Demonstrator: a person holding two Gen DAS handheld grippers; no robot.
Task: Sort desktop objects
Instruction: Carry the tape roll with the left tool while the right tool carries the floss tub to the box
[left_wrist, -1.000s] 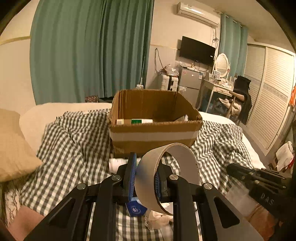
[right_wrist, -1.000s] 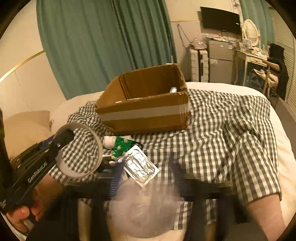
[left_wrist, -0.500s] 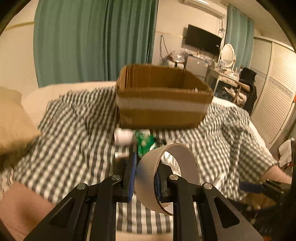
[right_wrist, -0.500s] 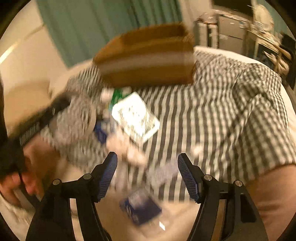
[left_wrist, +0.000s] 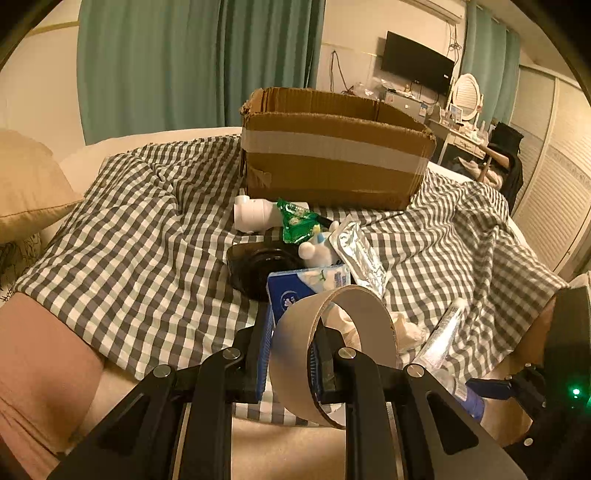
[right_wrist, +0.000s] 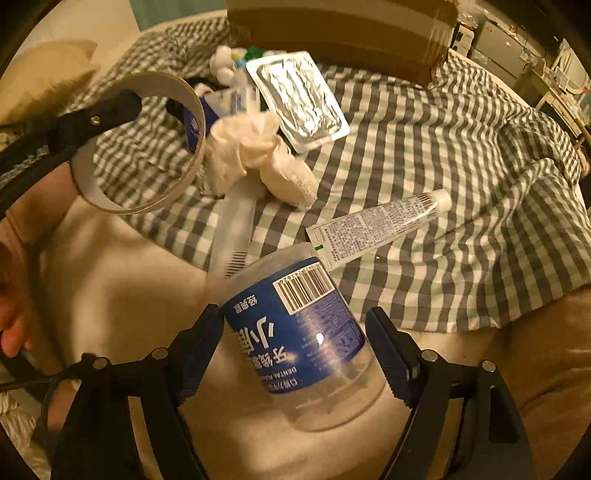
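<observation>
My left gripper (left_wrist: 291, 354) is shut on the wall of a cardboard tape ring (left_wrist: 295, 354) and holds it above the bed. The ring also shows in the right wrist view (right_wrist: 147, 144). My right gripper (right_wrist: 295, 354) is open, its fingers either side of a clear jar with a blue dental-floss label (right_wrist: 306, 339) lying on the bed. A cardboard box (left_wrist: 332, 147) stands at the back on the checked cloth (left_wrist: 129, 240). A white tube (right_wrist: 376, 225), crumpled tissue (right_wrist: 258, 155) and a foil blister pack (right_wrist: 299, 96) lie beyond the jar.
In front of the box lie a white bottle (left_wrist: 255, 214), a green packet (left_wrist: 299, 221), a black dish (left_wrist: 262, 266) and a blue tissue pack (left_wrist: 306, 288). A tan pillow (left_wrist: 26, 184) is at the left. A clear plastic wrapper (right_wrist: 232, 236) lies by the jar.
My right gripper dropped low towards the bed and now straddles the blue-label jar. My left gripper, still holding the ring, has pulled back from the box and lowered.
</observation>
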